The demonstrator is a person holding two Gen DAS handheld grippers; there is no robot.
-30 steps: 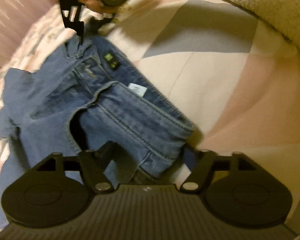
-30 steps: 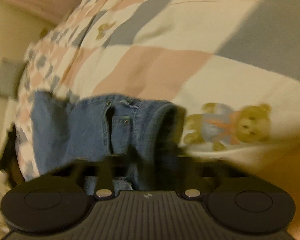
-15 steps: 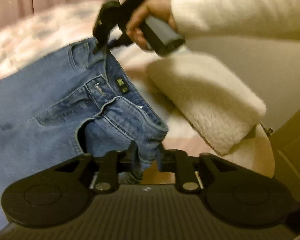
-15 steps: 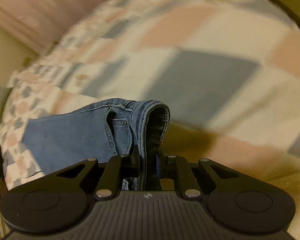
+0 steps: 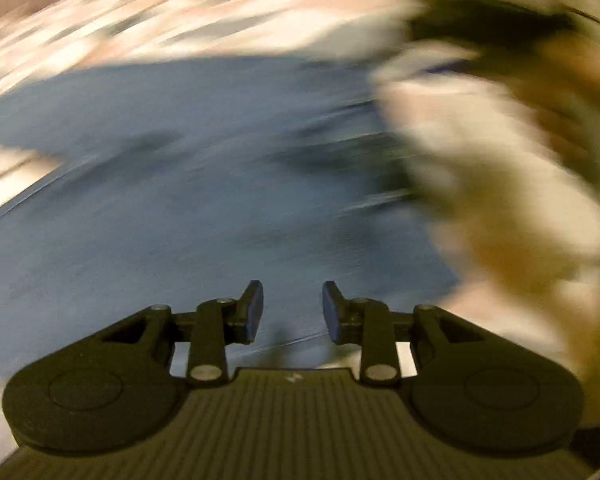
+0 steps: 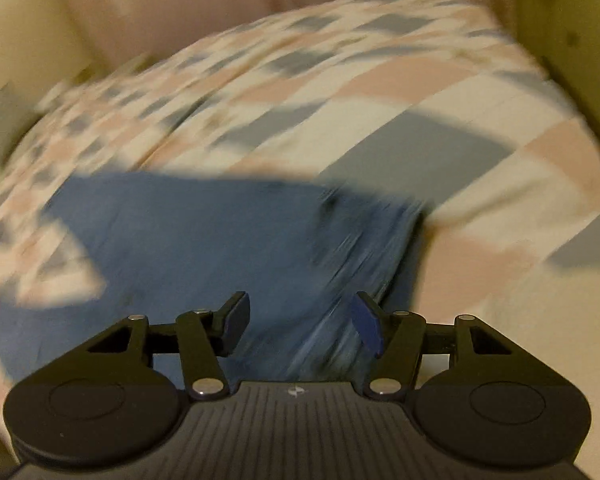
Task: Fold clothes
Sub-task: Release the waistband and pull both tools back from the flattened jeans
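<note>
In the left wrist view, the left gripper (image 5: 292,308) is standing nearest, its two fingers parted with a clear gap between them and nothing lying in that gap. Just beyond the fingertips the jeans (image 5: 188,184) are spreading as a broad blue field, heavily smeared by motion blur, so seams and folds cannot be made out. To the right of the jeans a pale cream mass (image 5: 500,184) is showing, too blurred to identify. Beyond the jeans, the patchwork quilt (image 5: 188,20) is filling the top of the view in streaked pink, cream and grey.

In the right wrist view, the right gripper (image 6: 300,322) is also sitting with its fingers wide apart and empty. The jeans (image 6: 188,240) are lying directly past the fingertips on the quilt (image 6: 420,92), flat on their left part and bunched into a blurred ridge at their right edge, where a dark shadow is falling beside them. The quilt is extending on around the jeans to the left, right and far side. Beyond the quilt, a pinkish curtain (image 6: 188,4) is hanging at the back.
</note>
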